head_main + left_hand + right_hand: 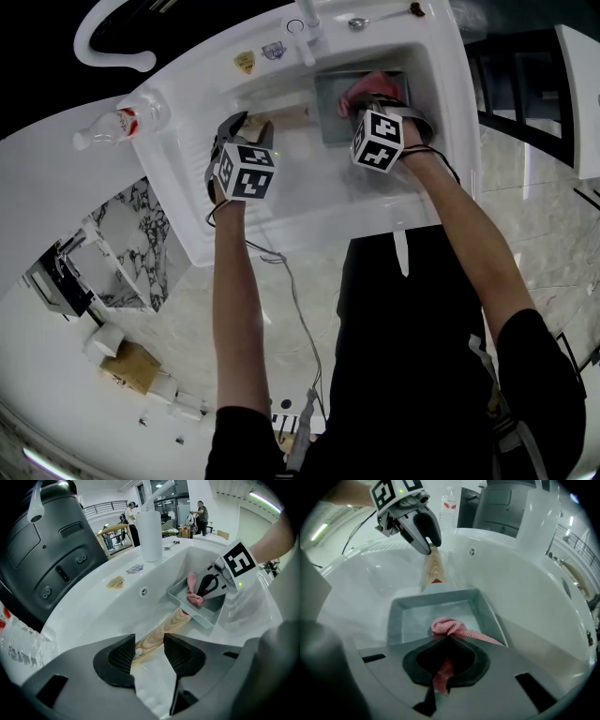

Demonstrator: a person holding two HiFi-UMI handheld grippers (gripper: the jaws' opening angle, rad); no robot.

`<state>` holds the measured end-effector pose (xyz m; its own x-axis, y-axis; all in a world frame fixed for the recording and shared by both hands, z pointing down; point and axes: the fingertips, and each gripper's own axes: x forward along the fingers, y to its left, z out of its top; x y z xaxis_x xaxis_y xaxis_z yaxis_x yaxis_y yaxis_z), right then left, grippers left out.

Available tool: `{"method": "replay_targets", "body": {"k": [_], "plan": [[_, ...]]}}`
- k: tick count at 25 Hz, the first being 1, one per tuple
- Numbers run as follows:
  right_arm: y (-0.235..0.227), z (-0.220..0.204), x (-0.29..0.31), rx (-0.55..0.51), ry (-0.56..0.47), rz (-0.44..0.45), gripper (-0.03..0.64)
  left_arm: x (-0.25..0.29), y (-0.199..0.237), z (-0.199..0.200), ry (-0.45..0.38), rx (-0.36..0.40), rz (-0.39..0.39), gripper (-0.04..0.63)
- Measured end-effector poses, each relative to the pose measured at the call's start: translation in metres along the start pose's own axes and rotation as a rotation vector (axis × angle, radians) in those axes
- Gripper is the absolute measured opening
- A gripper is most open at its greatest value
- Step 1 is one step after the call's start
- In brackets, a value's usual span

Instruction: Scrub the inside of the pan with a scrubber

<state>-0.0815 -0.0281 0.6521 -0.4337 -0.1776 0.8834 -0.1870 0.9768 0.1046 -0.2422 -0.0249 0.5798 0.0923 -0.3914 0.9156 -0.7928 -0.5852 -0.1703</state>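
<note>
A square grey pan (330, 117) with a wooden handle (286, 116) lies in the white sink (309, 202). My left gripper (251, 127) is shut on the handle's end (159, 632), which runs between its jaws (149, 656). My right gripper (375, 101) is over the pan and shut on a pink scrubber cloth (450, 627). The cloth bunches at the pan's near edge (396, 620) and hangs through the jaws (446, 660). From the left gripper view, the cloth (193, 590) rests inside the pan (187, 609). From the right gripper view, the left gripper (427, 545) holds the handle (434, 566).
A faucet (307, 28) stands on the sink's far rim, with a spoon (375, 19) to its right. A plastic water bottle (117, 122) lies on the counter at the left. Two stickers (258, 56) sit on the rim. People stand far off in the room.
</note>
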Motion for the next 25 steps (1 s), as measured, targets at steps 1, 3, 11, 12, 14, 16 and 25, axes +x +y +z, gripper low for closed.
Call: {"method": "replay_targets", "body": {"k": [1, 3, 11, 12, 14, 16, 25], "plan": [[-0.008, 0.001, 0.001, -0.007, 0.003, -0.045, 0.025, 0.0, 0.0, 0.0, 0.0, -0.001, 0.001, 0.199], [-0.022, 0.0, 0.002, -0.032, 0.018, -0.128, 0.025, 0.0, 0.0, 0.0, 0.001, -0.003, 0.001, 0.199], [-0.055, -0.013, 0.002, -0.064, 0.087, -0.265, 0.025, 0.0, 0.0, 0.0, 0.002, -0.011, 0.002, 0.199], [-0.053, -0.015, 0.001, -0.05, 0.095, -0.249, 0.025, 0.0, 0.0, 0.0, 0.004, -0.011, 0.001, 0.199], [-0.047, -0.017, 0.001, -0.045, 0.109, -0.2, 0.025, 0.0, 0.0, 0.0, 0.007, -0.012, -0.001, 0.199], [-0.039, -0.018, 0.0, -0.052, 0.114, -0.135, 0.025, 0.001, 0.0, 0.001, 0.006, -0.014, -0.001, 0.199], [0.031, -0.019, -0.011, 0.029, 0.131, 0.346, 0.025, 0.0, 0.001, 0.002, 0.002, -0.015, 0.003, 0.199]]}}
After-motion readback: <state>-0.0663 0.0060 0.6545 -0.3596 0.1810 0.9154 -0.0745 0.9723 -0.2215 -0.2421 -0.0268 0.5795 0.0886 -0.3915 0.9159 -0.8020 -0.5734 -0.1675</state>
